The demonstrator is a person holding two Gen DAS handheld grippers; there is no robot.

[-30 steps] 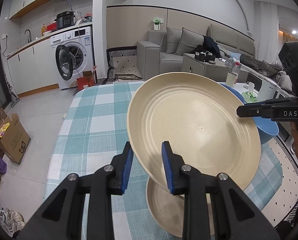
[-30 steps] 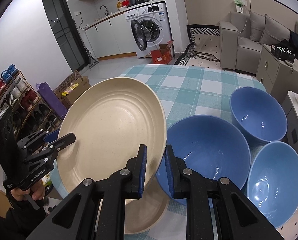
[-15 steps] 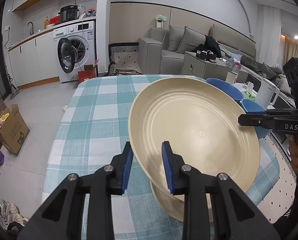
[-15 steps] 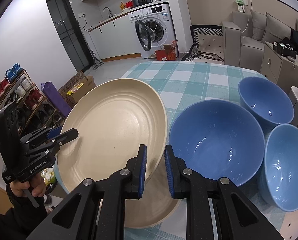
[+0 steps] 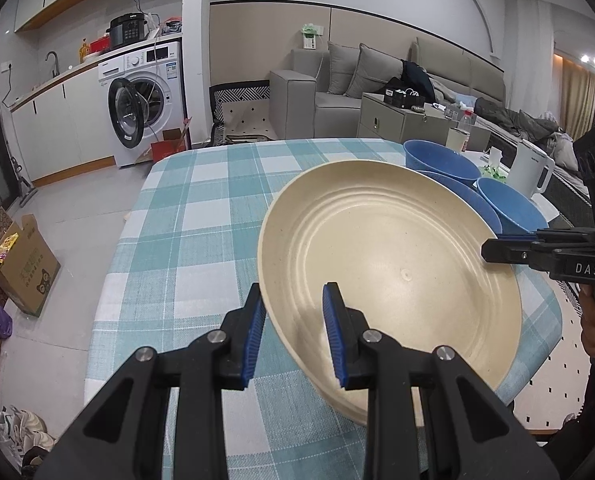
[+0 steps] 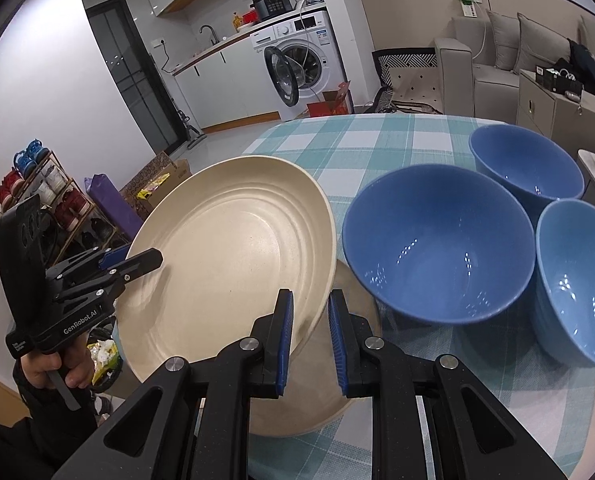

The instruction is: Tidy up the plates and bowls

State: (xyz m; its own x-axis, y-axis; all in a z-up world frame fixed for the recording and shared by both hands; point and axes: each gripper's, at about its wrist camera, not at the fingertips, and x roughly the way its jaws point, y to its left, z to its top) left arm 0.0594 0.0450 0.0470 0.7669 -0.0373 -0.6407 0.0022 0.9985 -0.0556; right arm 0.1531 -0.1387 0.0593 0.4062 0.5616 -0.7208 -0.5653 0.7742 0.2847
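Observation:
A large cream plate (image 5: pixel 389 264) (image 6: pixel 233 256) is held tilted just above a second cream plate (image 6: pixel 337 380) that lies on the checked tablecloth (image 5: pixel 201 216). My left gripper (image 5: pixel 293 336) is shut on the plate's near rim; it shows at the left in the right wrist view (image 6: pixel 137 260). My right gripper (image 6: pixel 309 340) is shut on the opposite rim; it shows at the right in the left wrist view (image 5: pixel 497 250). Three blue bowls (image 6: pixel 437 248) (image 6: pixel 525 164) (image 6: pixel 581 280) stand together to the right of the plates.
The table's edge (image 5: pixel 109 280) drops to the floor on the left. A white kettle (image 5: pixel 531 172) stands beyond the bowls. A cardboard box (image 5: pixel 21 264) and a shoe rack (image 6: pixel 37 192) are on the floor.
The held plate has come down and levelled out, closer to the plate lying on the table. Both grippers kept their hold on its rim.

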